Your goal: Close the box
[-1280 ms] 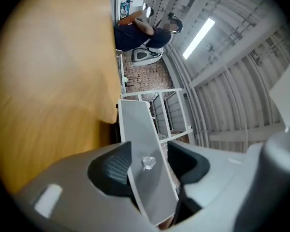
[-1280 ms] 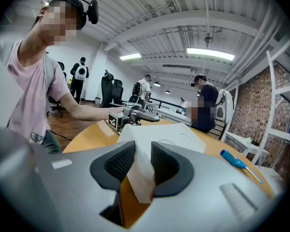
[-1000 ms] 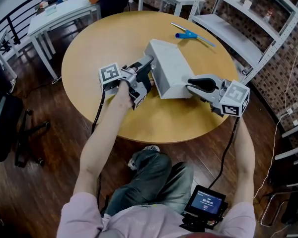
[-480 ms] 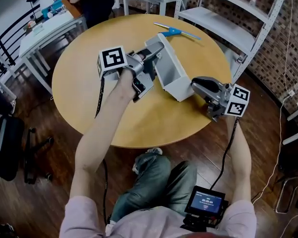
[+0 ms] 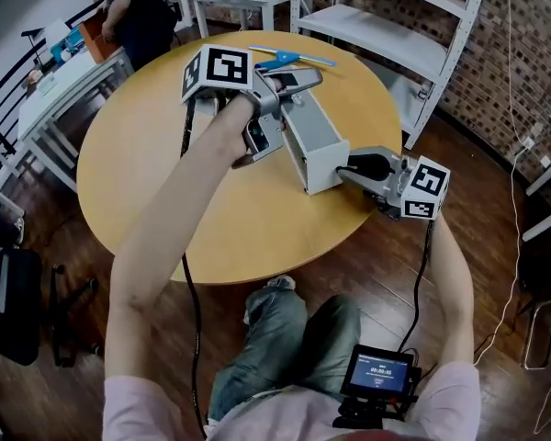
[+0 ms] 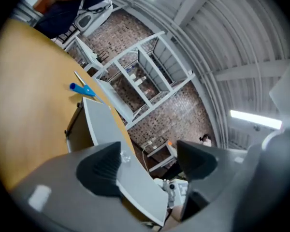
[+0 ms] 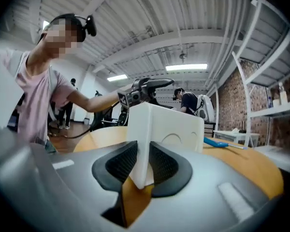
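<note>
A white-grey box (image 5: 310, 136) lies lengthwise on the round wooden table (image 5: 165, 182). My left gripper (image 5: 298, 79) hovers over its far end. In the left gripper view the lid panel (image 6: 106, 129) runs between the jaws of the left gripper (image 6: 147, 158), close by one pad and well apart from the other. These jaws are opening wide. At the near end my right gripper (image 5: 349, 166) clamps an upright wall edge of the box (image 7: 174, 124). Both pads of the right gripper (image 7: 144, 163) hug that thin wall, and its jaws are easing open slightly.
A blue-handled tool (image 5: 280, 61) lies on the table beyond the box. White metal shelving (image 5: 395, 35) stands close behind the table at the right. A person in dark clothes (image 5: 138, 16) is at a far desk. The table's rim curves near my right gripper.
My left gripper has climbed from the box's left side to above its far end, and its jaws have spread wide. The right gripper has stayed at the near end.
</note>
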The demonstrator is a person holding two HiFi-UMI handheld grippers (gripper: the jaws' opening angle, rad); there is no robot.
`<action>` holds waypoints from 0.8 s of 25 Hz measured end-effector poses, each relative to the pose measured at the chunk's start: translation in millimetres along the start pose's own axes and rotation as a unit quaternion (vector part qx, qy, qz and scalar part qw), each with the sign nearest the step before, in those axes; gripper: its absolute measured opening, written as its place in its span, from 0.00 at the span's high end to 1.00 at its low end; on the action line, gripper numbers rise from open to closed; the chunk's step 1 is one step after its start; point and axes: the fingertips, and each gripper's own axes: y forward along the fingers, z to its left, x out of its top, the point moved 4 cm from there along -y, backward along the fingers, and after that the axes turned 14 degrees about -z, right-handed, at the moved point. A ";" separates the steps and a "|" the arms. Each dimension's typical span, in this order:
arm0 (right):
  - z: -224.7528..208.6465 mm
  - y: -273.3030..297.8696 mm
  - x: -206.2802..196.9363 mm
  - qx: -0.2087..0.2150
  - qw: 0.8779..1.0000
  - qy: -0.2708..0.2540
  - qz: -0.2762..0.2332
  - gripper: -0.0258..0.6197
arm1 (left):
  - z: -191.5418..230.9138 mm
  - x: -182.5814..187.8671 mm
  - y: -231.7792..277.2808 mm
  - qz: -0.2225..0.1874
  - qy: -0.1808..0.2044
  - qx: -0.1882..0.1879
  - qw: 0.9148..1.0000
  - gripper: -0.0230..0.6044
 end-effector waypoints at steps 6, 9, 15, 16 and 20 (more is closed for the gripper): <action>-7.0 -26.6 -5.9 -0.042 0.998 -0.051 -0.006 0.82 | -5.3 -10.8 21.9 0.029 0.049 -0.012 0.998 0.50; -9.1 -30.9 -4.5 -0.077 0.995 -0.064 -0.024 0.76 | -2.2 22.5 -8.8 -0.101 0.043 -0.056 0.992 0.62; -35.2 -53.9 80.3 -0.195 0.976 -0.019 -0.092 0.75 | 1.9 47.3 -67.3 -0.227 0.196 -0.117 0.947 0.68; -39.2 -49.5 99.5 -0.202 0.975 0.001 -0.092 0.75 | 16.8 45.2 -75.9 -0.238 0.245 -0.091 0.936 0.68; -49.3 -3.0 127.9 -0.211 0.977 0.012 0.009 0.73 | 58.6 37.2 -106.6 -0.257 0.377 -0.018 0.890 0.69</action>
